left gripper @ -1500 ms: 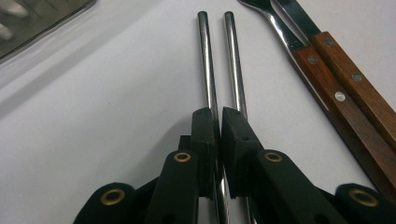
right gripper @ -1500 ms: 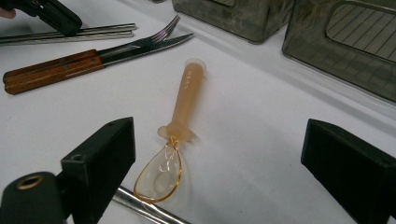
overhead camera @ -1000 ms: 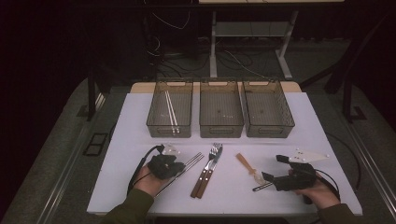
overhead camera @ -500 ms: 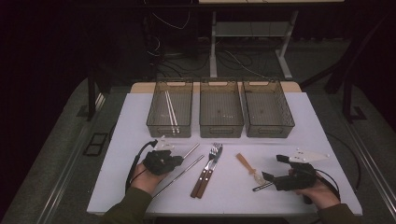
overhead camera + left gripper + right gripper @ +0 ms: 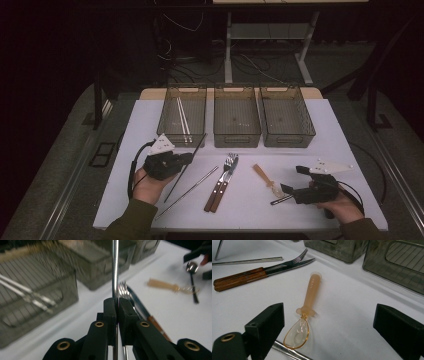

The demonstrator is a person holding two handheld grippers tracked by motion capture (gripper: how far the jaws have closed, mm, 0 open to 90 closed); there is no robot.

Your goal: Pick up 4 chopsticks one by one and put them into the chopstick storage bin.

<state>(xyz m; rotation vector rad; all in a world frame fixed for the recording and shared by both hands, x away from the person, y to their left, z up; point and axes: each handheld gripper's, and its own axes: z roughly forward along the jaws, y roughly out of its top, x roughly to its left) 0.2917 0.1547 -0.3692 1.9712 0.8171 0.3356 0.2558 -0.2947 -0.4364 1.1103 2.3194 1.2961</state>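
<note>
- A metal chopstick now hangs clear of the white table, pinched near its middle by the left gripper; a second ago it lay flat beside its twin.
- In the left gripper view the jaws are clamped narrow on the thin rod, which runs up between them.
- The lifted chopstick slants with its far tip toward the left bin, where two more chopsticks already lie; by the look of it, that is where this one is headed.
- The second chopstick remains on the table, just left of the wooden-handled fork and knife.
- The right gripper has not moved: it rests low at the table's near right, jaws spread wide and holding nothing, with the amber plastic spoon lying between them.
- The middle bin and right bin look empty, so most of the sorting appears still to come.
</note>
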